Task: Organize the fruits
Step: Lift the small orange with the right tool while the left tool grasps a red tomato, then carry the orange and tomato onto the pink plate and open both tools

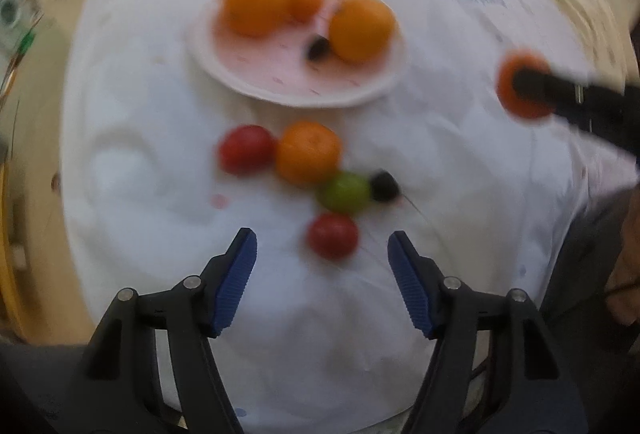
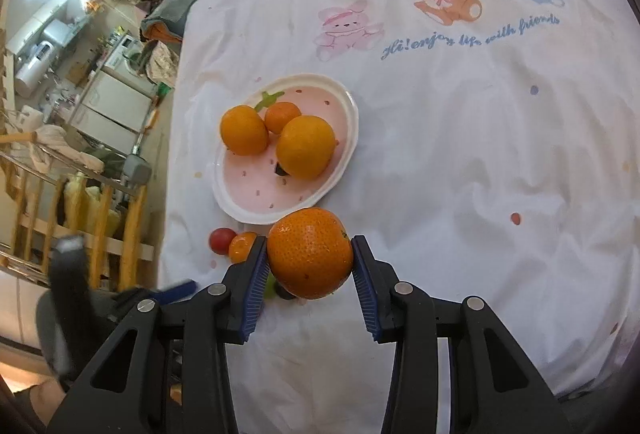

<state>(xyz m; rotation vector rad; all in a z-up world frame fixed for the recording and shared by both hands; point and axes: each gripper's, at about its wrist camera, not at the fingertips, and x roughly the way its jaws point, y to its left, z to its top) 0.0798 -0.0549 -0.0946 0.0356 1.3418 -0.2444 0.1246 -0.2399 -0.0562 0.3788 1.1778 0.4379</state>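
Between the right tool's (image 2: 310,260) pads, an orange (image 2: 310,252); left tool (image 1: 322,254) seemingly open.

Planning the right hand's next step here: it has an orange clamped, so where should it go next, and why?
Probably carry it forward and set it on the plate. The right gripper is shut on the held orange, three oranges already sit there, and bare pink surface shows at the plate's near side. The left gripper is open over a red fruit.
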